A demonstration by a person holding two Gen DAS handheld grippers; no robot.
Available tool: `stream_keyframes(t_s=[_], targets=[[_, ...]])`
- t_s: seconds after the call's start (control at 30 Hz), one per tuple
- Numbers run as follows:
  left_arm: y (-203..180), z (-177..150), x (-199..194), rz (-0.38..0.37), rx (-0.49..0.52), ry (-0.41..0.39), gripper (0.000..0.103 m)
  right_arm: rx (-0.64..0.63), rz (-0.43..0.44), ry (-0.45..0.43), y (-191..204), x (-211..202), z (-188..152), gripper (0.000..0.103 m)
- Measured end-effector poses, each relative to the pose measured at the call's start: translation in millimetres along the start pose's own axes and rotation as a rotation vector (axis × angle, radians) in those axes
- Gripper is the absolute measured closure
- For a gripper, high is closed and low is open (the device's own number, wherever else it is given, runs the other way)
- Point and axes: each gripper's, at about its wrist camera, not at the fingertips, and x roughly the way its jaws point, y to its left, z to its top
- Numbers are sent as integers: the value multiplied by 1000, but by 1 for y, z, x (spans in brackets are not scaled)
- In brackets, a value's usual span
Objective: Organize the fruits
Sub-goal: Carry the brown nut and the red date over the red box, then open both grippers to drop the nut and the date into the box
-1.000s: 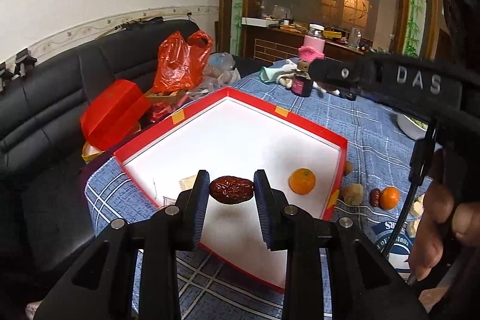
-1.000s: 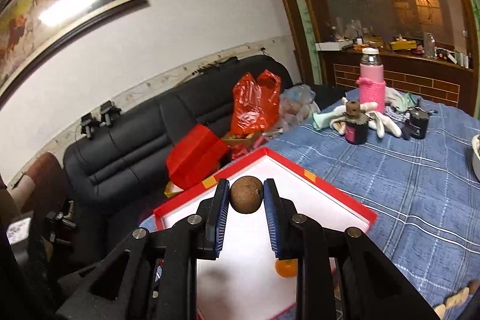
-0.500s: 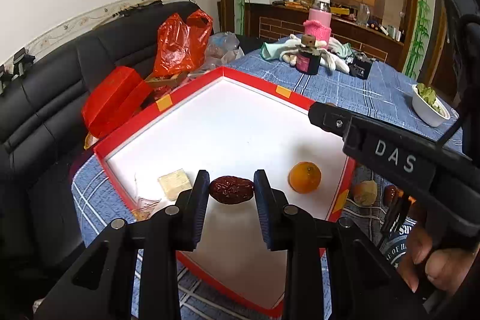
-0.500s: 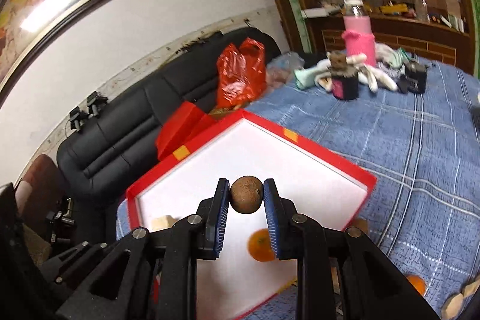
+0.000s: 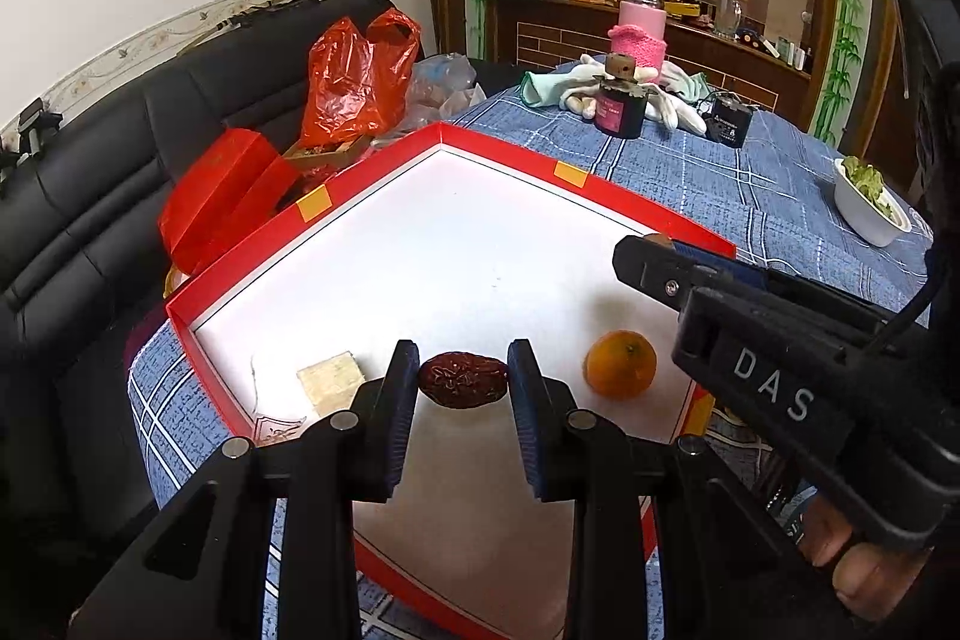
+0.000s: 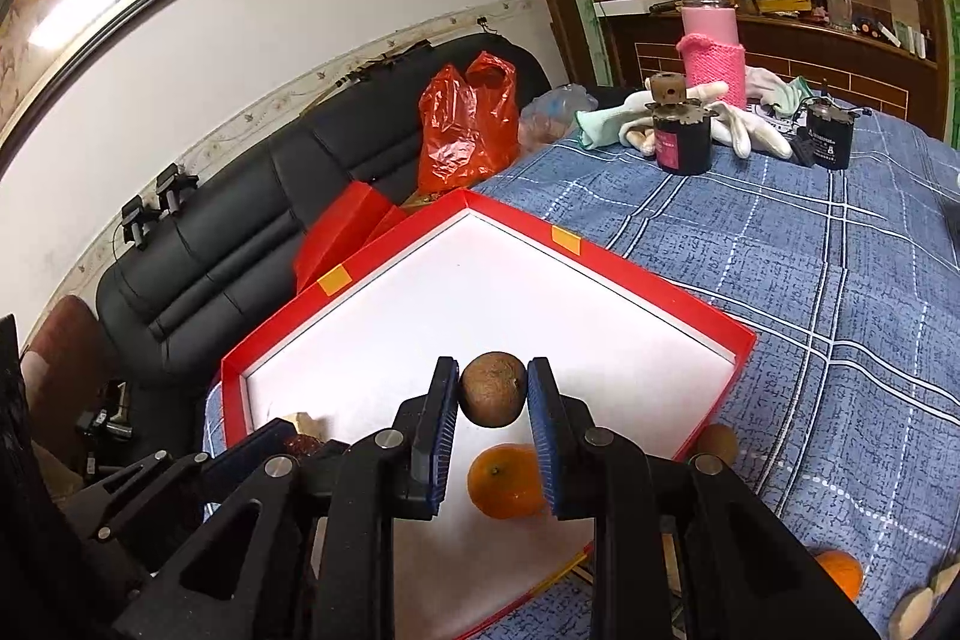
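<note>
1 orange [image 5: 620, 364] lies in the tray [image 5: 312, 208]; left hand-held gripper [image 5: 462, 382] grips a date [image 5: 461, 379], right hand-held gripper [image 6: 493, 399] a brown fruit [image 6: 493, 397], neither placed; more wait on the table [image 6: 840, 292].

Two oranges [image 6: 507, 481] [image 6: 840, 571], one red date [image 5: 462, 379], one brown round fruit [image 6: 493, 397].

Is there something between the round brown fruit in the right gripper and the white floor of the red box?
Only the small orange mandarin lies just below the round brown fruit, near the red box's front edge.
</note>
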Motion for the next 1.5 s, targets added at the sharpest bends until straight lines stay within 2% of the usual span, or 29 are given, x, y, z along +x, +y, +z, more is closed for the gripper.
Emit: stream_keyframes(t_s=[0.47,0.8,0.9,0.93,0.97,1.0,1.03,1.07,1.23,1.33,1.5], targets=[[10,-2,6,16,-14,12,75,-48,-71,19,4,14,-6,79],[9,-2,5,23,-11,11,75,-63,-86,26,5,18,-8,78],[11,1,5,-6,-35,24,74,-48,-87,18,2,17,-7,76],[12,1,6,-8,-34,29,74,-34,-83,12,-1,16,-7,72],[12,2,7,-3,-28,38,69,-9,-70,9,-6,15,-7,57],[12,2,7,1,-23,47,45,9,-65,6,-9,15,-6,49],[13,2,7,-4,-25,45,27,26,-63,1,-12,13,-7,39],[14,2,4,-13,-32,33,23,34,-62,-4,-14,12,-6,39],[24,4,-2,-2,-38,-4,23,54,-57,-57,-17,1,-2,39],[38,4,-9,-8,-88,-20,23,79,-59,-106,-22,-10,2,39],[46,2,-30,-14,-117,-94,23,196,-82,-192,-48,-44,15,39]])
